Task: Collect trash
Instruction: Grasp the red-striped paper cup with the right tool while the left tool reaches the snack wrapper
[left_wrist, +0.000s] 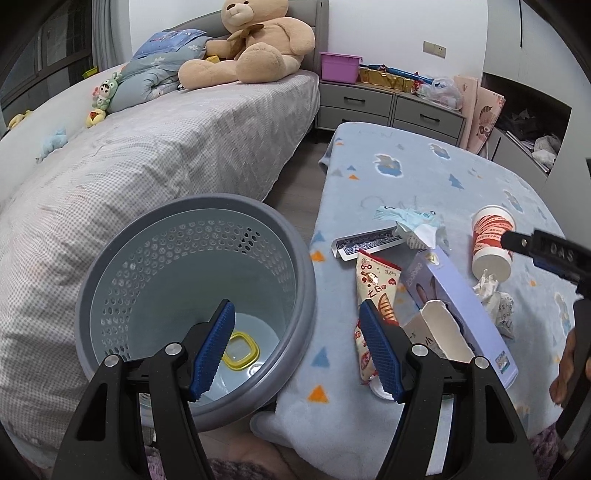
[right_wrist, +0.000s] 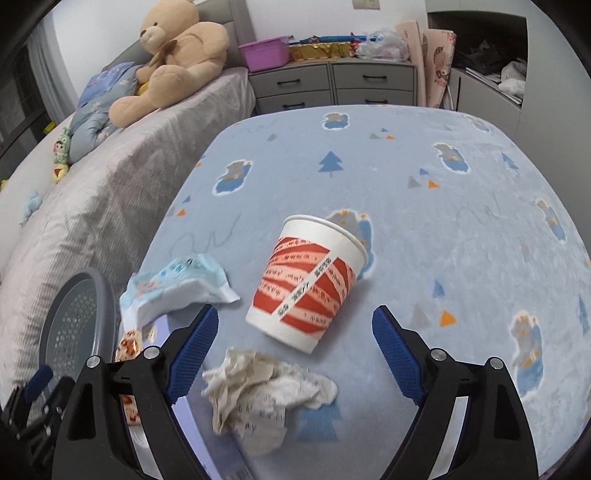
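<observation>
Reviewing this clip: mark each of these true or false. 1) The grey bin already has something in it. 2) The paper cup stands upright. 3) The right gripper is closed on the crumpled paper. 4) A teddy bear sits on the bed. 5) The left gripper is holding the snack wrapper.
1) True: a yellow-rimmed lid lies at the bottom of the grey bin.
2) False: the paper cup lies tipped on its side on the blue blanket.
3) False: the right gripper is open, with the crumpled paper between its fingers but not pinched.
4) True: the teddy bear sits on the bed.
5) False: the left gripper is open and holds nothing; the snack wrapper lies on the blanket.
</observation>
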